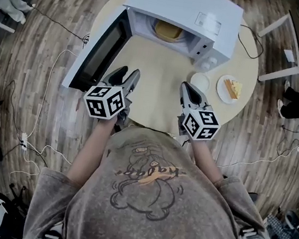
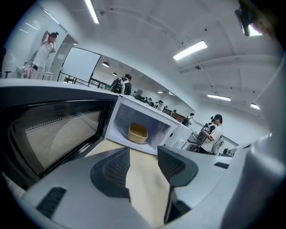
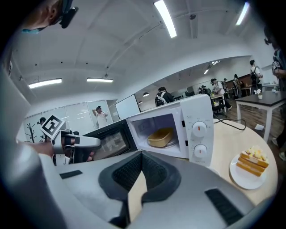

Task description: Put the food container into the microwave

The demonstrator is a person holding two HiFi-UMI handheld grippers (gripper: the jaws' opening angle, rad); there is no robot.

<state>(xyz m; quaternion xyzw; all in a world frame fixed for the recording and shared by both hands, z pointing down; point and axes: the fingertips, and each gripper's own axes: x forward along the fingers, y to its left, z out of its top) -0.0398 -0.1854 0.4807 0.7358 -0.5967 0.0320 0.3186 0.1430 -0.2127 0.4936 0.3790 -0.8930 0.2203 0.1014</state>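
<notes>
The smooth tan container [image 1: 167,30] is seen inside the boxy white microwave [image 1: 182,5] at twelve o'clock. The ribbed jaws of the left gripper [image 2: 143,150] are held apart, empty, and those of the right gripper [image 3: 141,154] are pressed together.

head view looks steeply down; both gripper views face the microwave [image 1: 182,5].

Right of centre on the round table [image 1: 158,98], 1 white plate [image 1: 220,91] carries a layered cake slice [image 1: 232,88]; a small white dish [image 1: 200,82] sits just left. Power strip [image 1: 23,140] lies lower left on the wooden floor [image 1: 37,56].
</notes>
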